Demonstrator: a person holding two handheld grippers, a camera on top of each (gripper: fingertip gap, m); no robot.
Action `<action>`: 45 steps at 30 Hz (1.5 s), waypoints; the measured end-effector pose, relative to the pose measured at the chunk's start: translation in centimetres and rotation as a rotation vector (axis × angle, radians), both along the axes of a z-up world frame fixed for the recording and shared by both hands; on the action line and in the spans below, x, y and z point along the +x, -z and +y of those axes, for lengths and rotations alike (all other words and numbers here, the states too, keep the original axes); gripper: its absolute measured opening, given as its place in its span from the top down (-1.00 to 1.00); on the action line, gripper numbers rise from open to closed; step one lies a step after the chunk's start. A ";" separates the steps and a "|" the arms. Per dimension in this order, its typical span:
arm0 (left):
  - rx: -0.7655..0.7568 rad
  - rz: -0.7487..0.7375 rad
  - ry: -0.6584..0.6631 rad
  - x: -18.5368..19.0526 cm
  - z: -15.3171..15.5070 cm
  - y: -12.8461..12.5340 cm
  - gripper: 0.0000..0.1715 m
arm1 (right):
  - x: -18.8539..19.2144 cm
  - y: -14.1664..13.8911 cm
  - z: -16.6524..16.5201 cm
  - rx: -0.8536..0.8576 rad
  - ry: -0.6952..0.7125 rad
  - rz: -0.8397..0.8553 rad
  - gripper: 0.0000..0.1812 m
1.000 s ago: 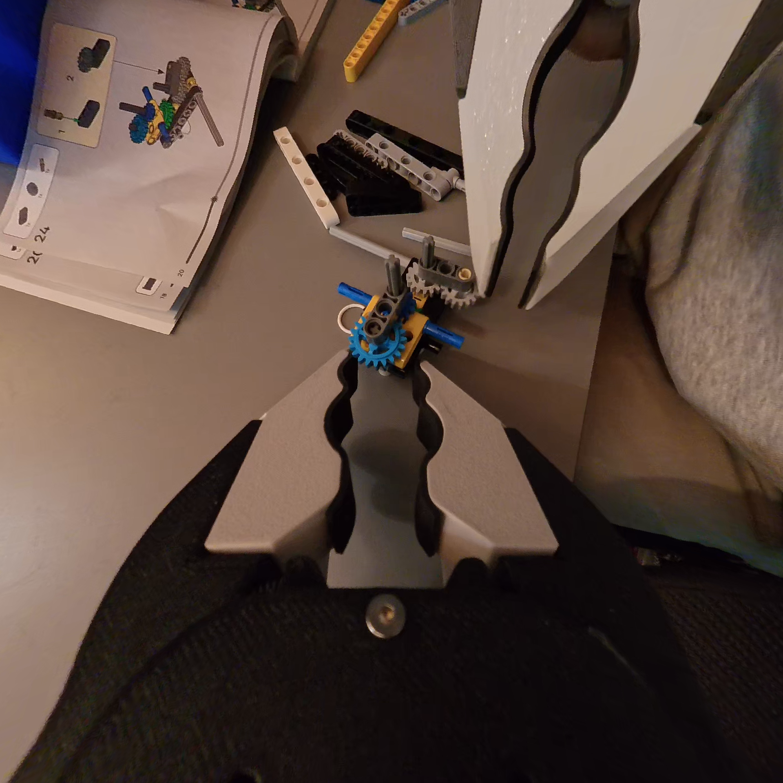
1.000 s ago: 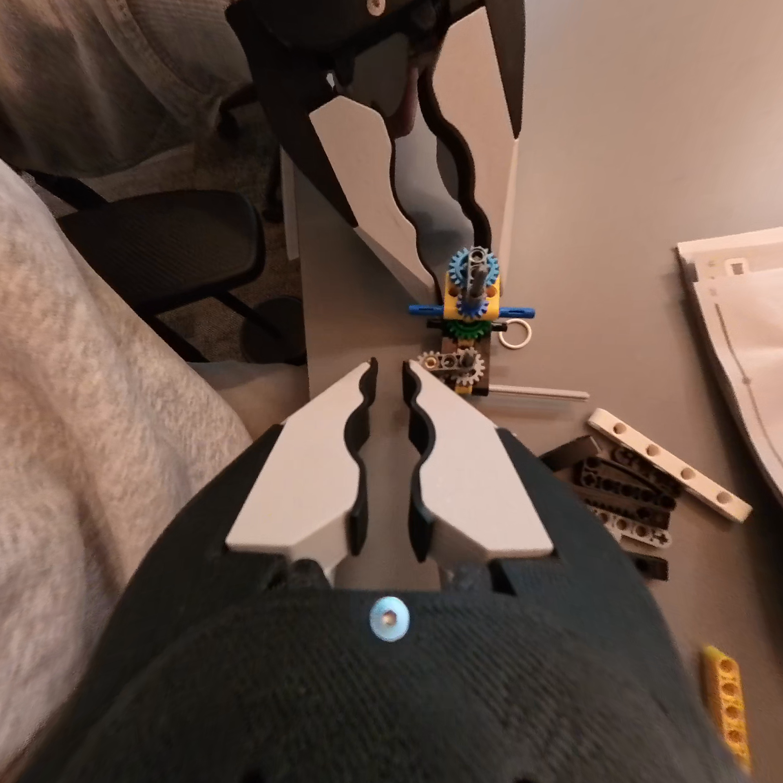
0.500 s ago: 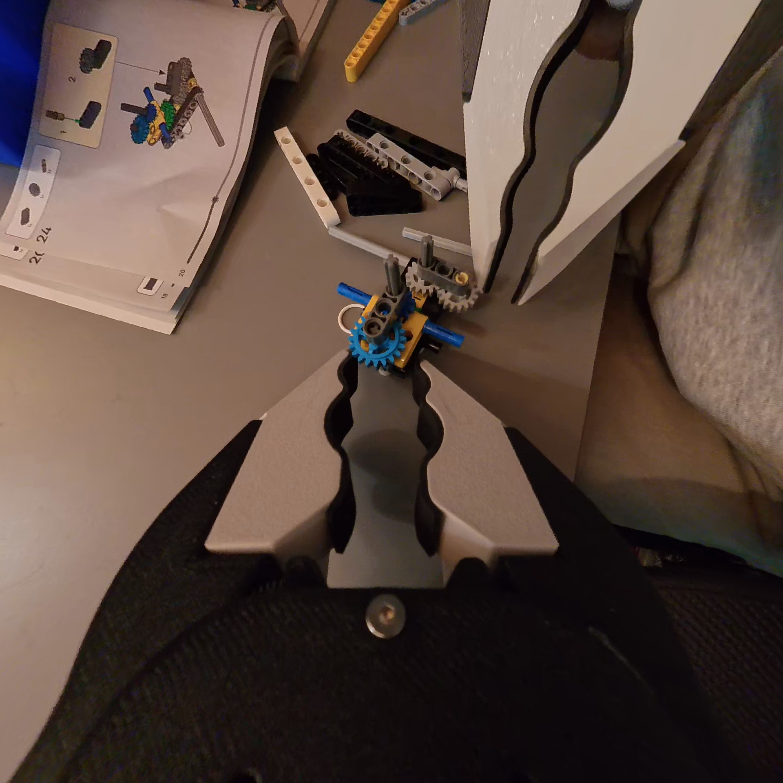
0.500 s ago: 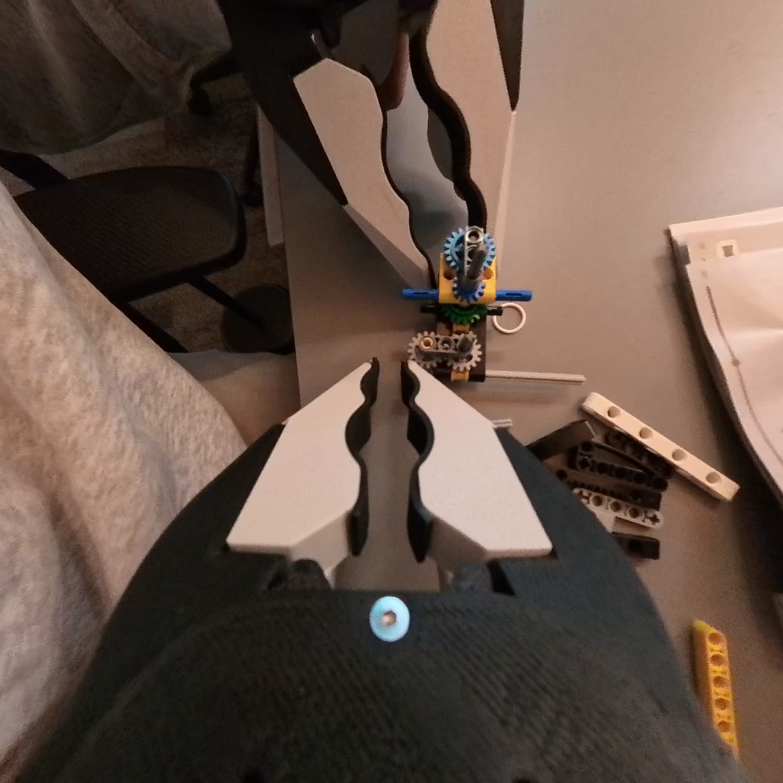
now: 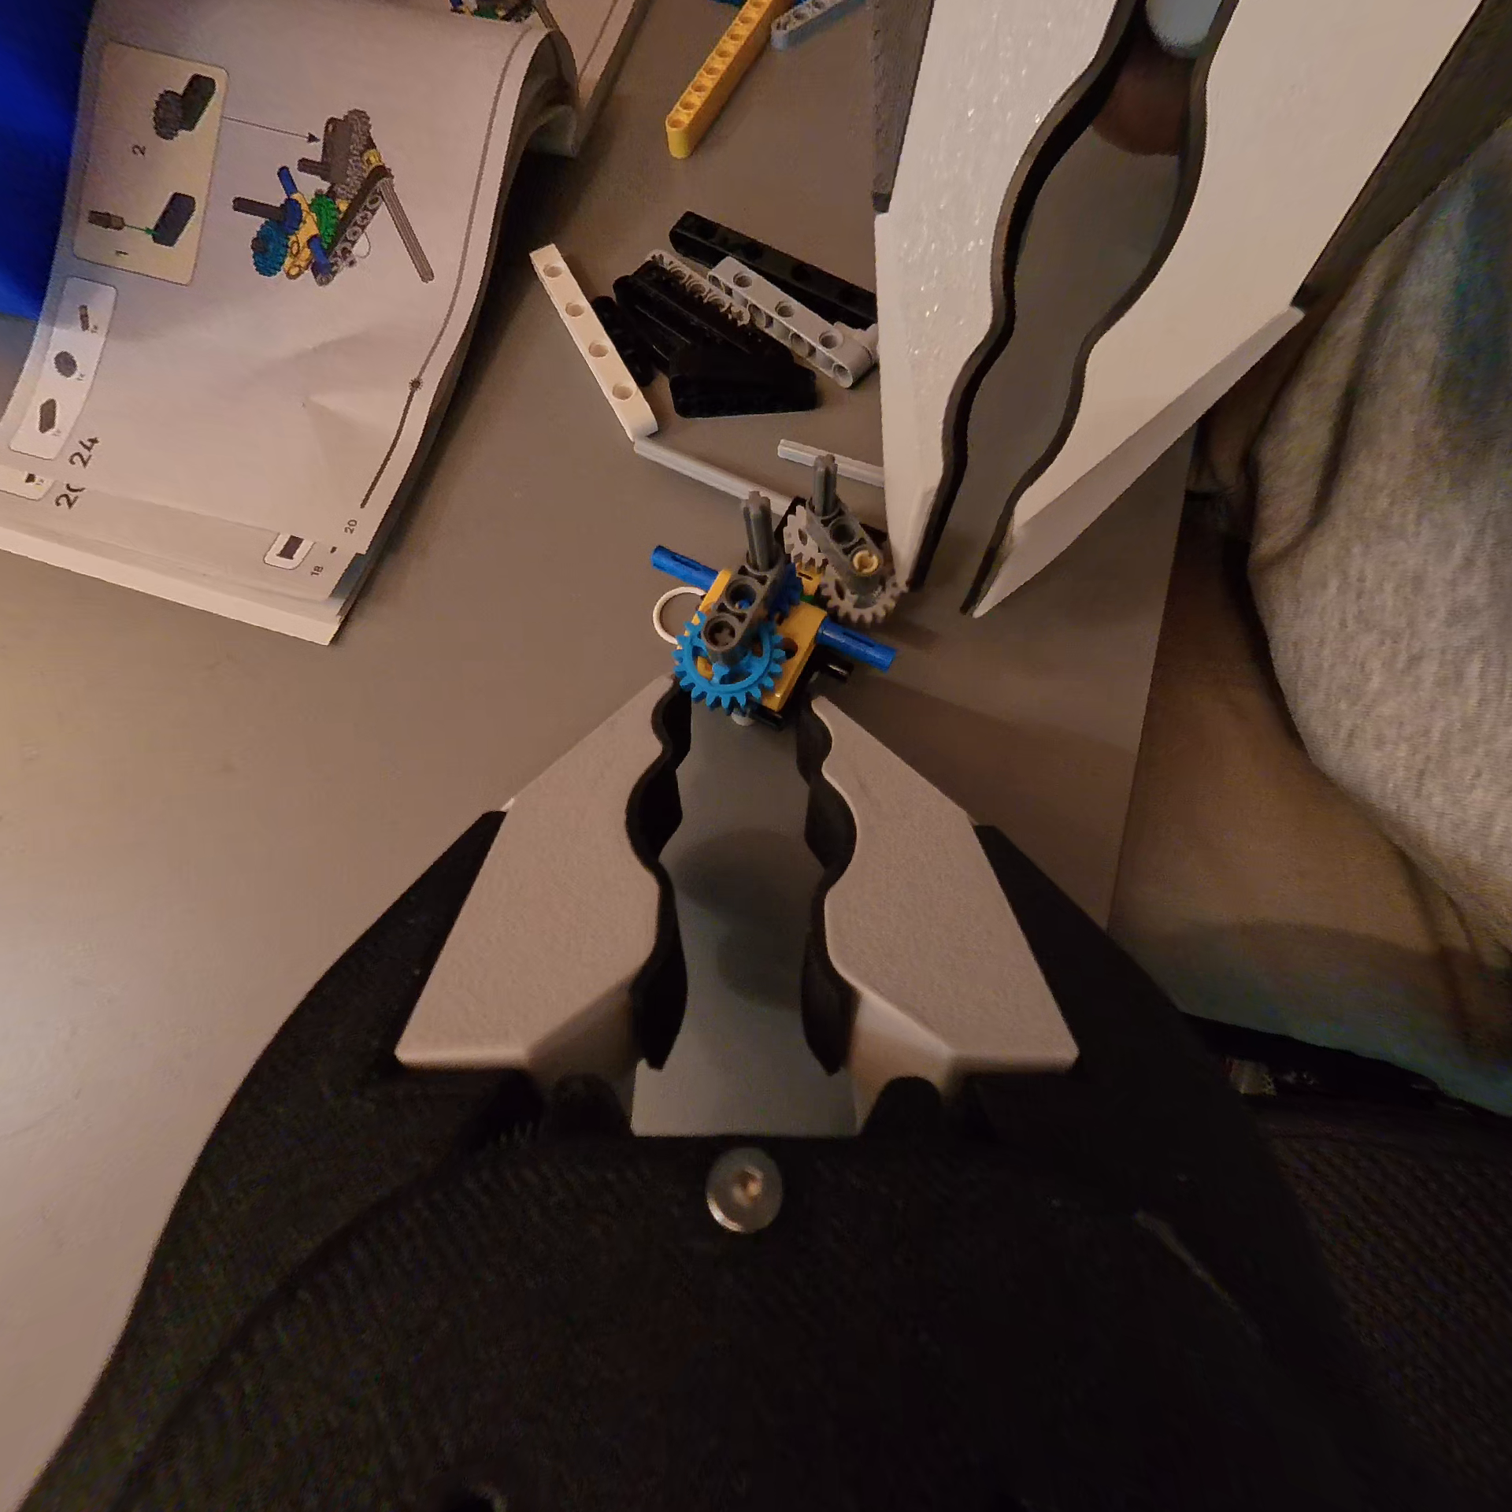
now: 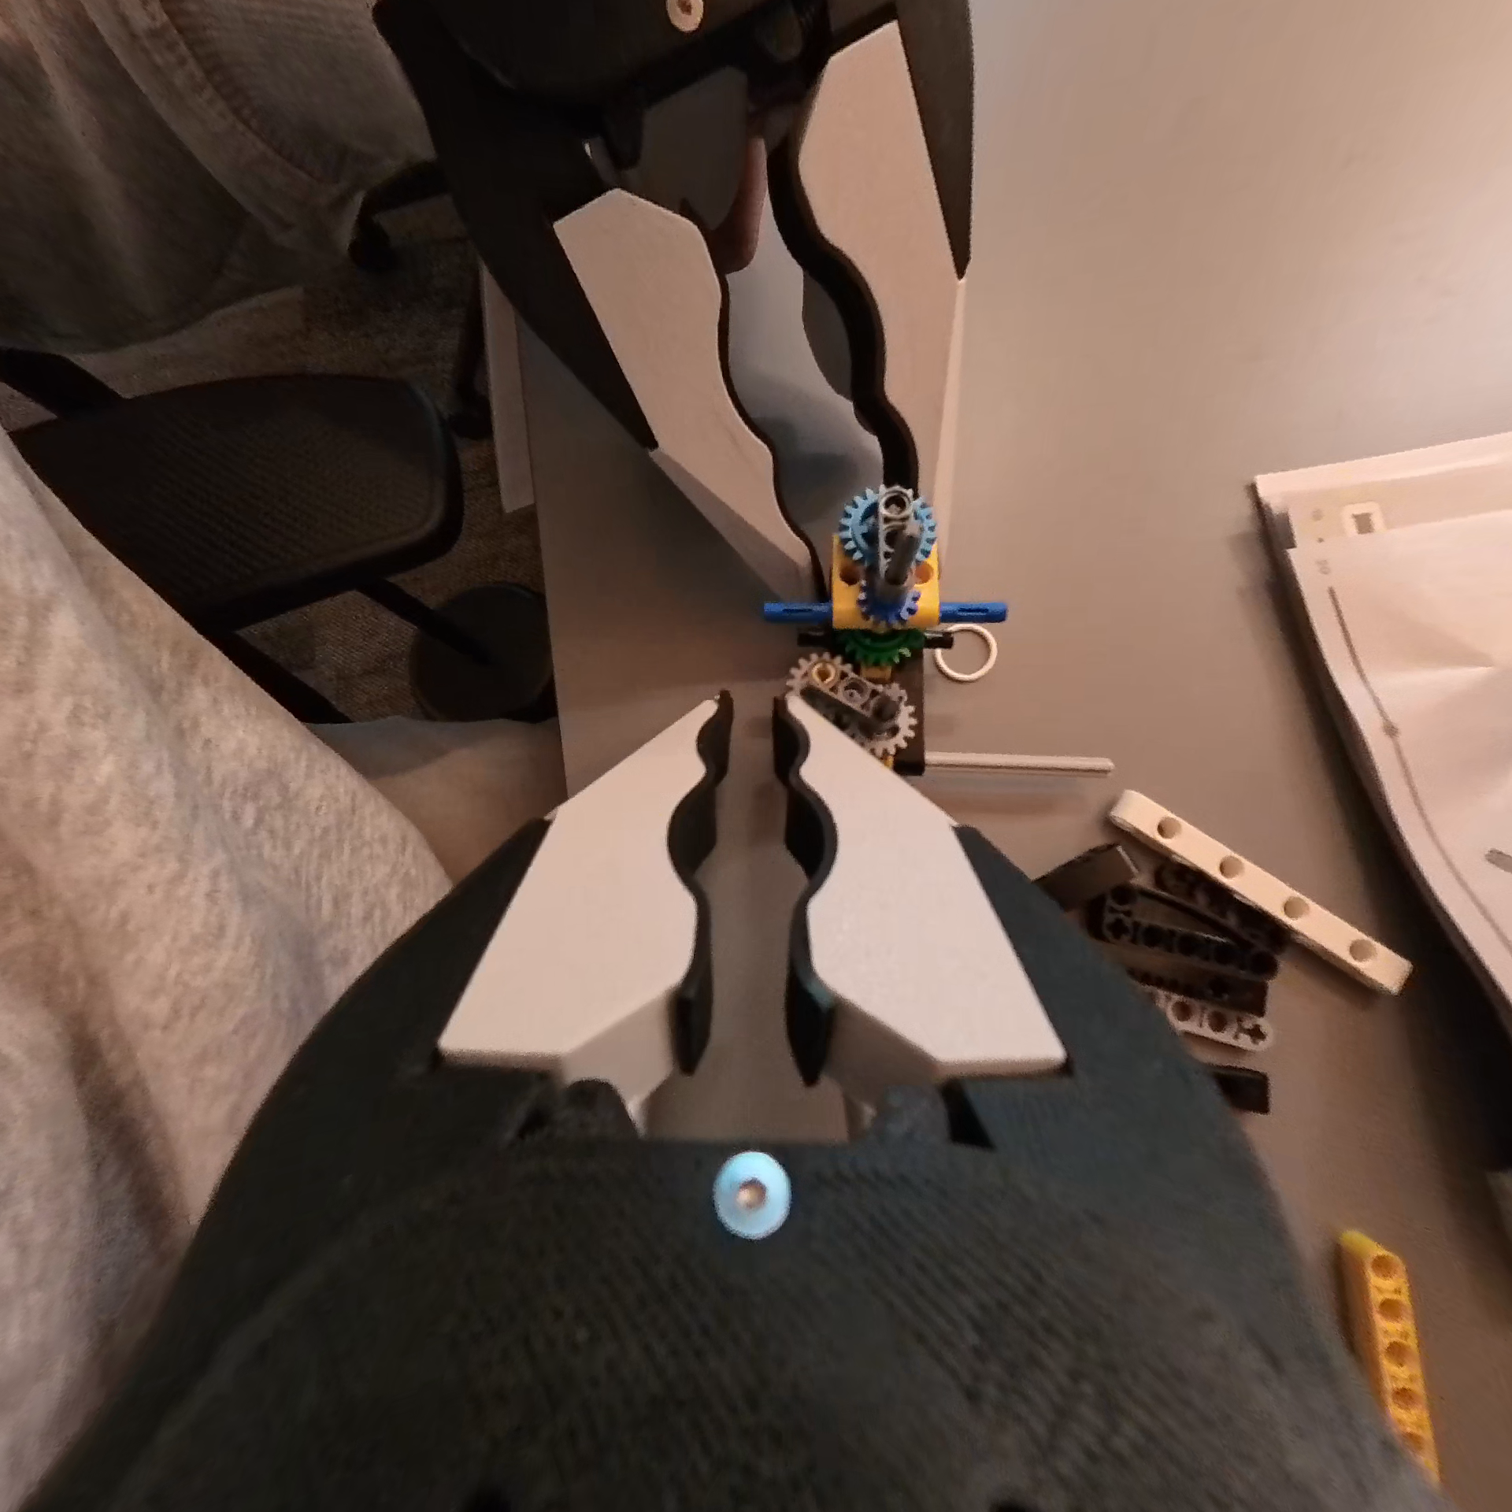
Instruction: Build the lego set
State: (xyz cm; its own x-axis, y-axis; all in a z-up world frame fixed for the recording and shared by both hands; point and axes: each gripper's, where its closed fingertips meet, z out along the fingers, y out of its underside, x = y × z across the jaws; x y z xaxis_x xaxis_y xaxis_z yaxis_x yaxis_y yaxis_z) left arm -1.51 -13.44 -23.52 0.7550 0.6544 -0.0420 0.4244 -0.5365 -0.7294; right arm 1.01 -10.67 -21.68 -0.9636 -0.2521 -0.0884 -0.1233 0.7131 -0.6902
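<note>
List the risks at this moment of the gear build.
The left gripper seems to pinch only the near end of the gear assembly, so a push could twist it loose. The right gripper presses by the grey gear with its jaws barely apart and may slip off. The table edge is close.

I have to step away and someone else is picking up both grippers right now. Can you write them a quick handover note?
Left gripper: shut on the lego assembly at its blue gear end, on the grey table.
Right gripper: open by a narrow gap and empty, its tip beside the grey gear end.
Loose parts: black and grey beams, white beam, yellow beam, thin grey axles.
Instruction booklet lies open to the left.
Done: gear core with blue cross axle and two upright axles.
Left: the loose beams are not yet attached; check the booklet.
</note>
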 end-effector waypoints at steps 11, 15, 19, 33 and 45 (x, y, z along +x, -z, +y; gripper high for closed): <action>0.000 0.000 0.000 0.0 0.0 0.0 0.72 | 0.0 0.2 -0.5 -0.008 0.012 0.009 0.93; 0.001 -0.001 0.000 0.0 0.0 0.0 0.72 | 0.0 0.2 -0.6 -0.011 0.016 0.009 0.95; 0.001 -0.001 0.000 0.0 0.0 0.0 0.72 | -0.1 0.3 -0.7 -0.015 0.023 0.009 0.97; 0.001 0.000 -0.007 -0.1 -0.1 -0.1 0.72 | 0.6 0.1 1.2 0.012 -0.002 -0.026 0.75; 0.007 -0.007 -0.009 -0.2 -0.1 0.0 0.72 | -0.5 -0.4 2.3 -0.089 0.109 -0.048 0.73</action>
